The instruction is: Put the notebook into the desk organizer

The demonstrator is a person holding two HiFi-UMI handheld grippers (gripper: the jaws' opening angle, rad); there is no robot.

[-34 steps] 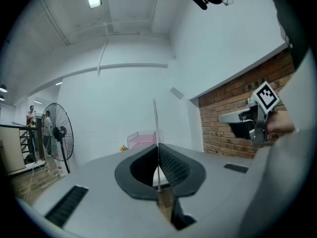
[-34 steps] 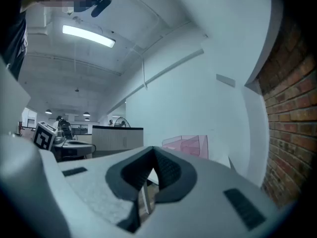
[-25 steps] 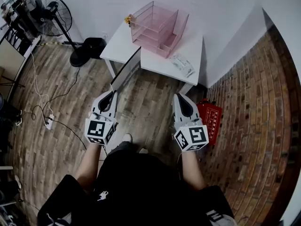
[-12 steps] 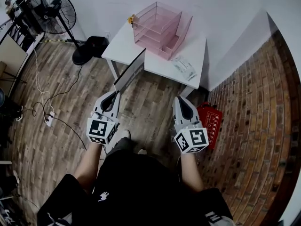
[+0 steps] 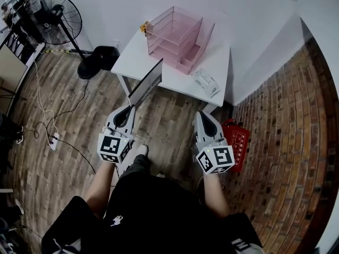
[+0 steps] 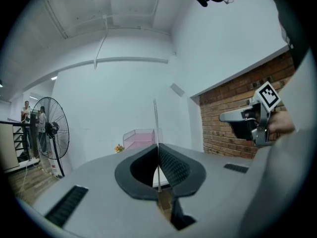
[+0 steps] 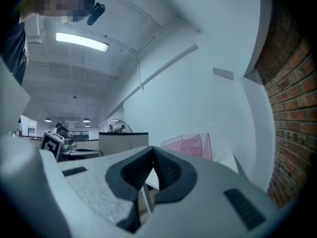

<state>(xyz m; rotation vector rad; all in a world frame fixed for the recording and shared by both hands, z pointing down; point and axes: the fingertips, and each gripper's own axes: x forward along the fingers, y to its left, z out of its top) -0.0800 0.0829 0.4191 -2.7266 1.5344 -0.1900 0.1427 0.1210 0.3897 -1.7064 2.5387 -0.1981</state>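
Observation:
A thin dark notebook (image 5: pixel 145 83) stands on edge in my left gripper (image 5: pixel 128 110), which is shut on its lower end. Its far end reaches the front edge of the white table (image 5: pixel 136 54). In the left gripper view the notebook (image 6: pixel 157 128) is a thin upright line between the pads of the left gripper (image 6: pixel 158 151). The pink clear desk organizer (image 5: pixel 177 35) stands on the table, beyond the notebook's tip; the organizer (image 6: pixel 141 138) is far ahead. My right gripper (image 5: pixel 204 118) hovers over the floor to the right, shut and empty. The organizer (image 7: pixel 190 145) lies ahead of the right gripper (image 7: pixel 152 158).
A clear plastic packet (image 5: pixel 206 82) lies at the table's front right. A small yellow object (image 5: pixel 144 25) sits at the organizer's left. On the floor are a standing fan (image 5: pixel 53 17), a red case (image 5: pixel 237 141) and a power strip with cables (image 5: pixel 53 140). White walls meet behind the table.
Hardly anything differs. The head view has shifted a little, and both grippers keep their places, the left one still holding the notebook toward the table.

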